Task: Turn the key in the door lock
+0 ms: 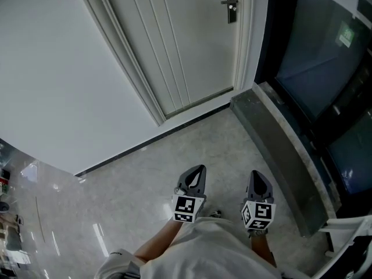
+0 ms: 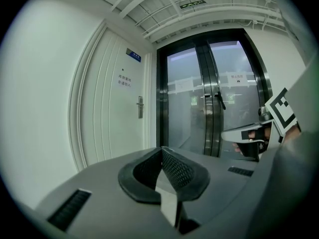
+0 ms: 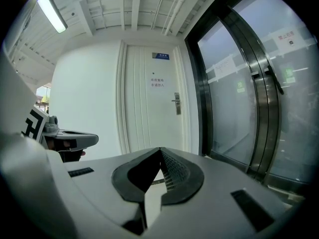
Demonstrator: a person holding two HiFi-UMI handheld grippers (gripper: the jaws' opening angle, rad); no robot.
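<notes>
Left gripper (image 1: 196, 173) and right gripper (image 1: 257, 178), jaws together, empty; door lock (image 1: 232, 6) well ahead of both fingertips, key too small to see, so arriving closed risks knocking it, not gripping

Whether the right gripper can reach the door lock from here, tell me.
Likely not yet: the right gripper, jaws shut, is well short of the door lock; only bare floor lies between them.

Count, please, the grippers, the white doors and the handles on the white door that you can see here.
Grippers: 2 (left gripper, right gripper)
White door: 1
Handle: 1
Total: 4
</notes>
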